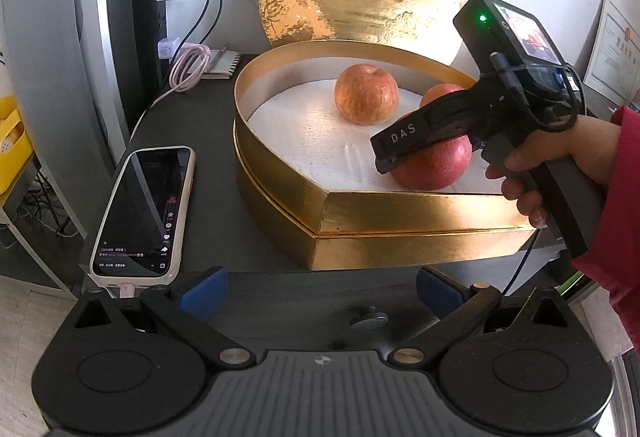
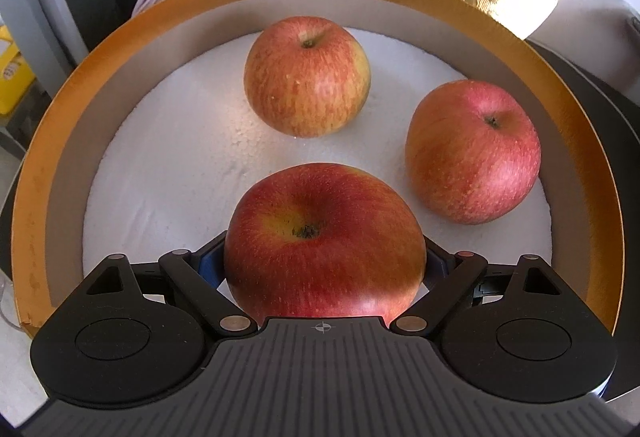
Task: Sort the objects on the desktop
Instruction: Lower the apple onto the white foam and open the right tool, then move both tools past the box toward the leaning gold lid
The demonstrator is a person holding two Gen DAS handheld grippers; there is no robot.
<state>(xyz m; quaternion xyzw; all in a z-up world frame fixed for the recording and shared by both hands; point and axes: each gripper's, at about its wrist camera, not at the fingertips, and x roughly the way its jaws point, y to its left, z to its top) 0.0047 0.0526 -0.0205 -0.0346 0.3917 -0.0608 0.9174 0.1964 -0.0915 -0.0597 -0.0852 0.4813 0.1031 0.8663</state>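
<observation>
The right gripper (image 2: 325, 261) is pinching a red apple (image 2: 324, 241) at the lower centre of the right wrist view, its blue-padded fingers (image 2: 210, 261) pressing on the fruit's two sides. The apple is sitting low inside the gold box (image 2: 120, 37), over its white foam lining (image 2: 168, 173). A second apple (image 2: 307, 77) is resting at the upper centre of that view, and a third apple (image 2: 473, 153) is lying at the right, both apart from the held one. In the left wrist view, the left gripper (image 1: 322, 291) is hanging spread, with nothing between its fingers, above the dark surface (image 1: 212, 141). A phone (image 1: 146, 213) is lying at the left, just beside the box.
</observation>
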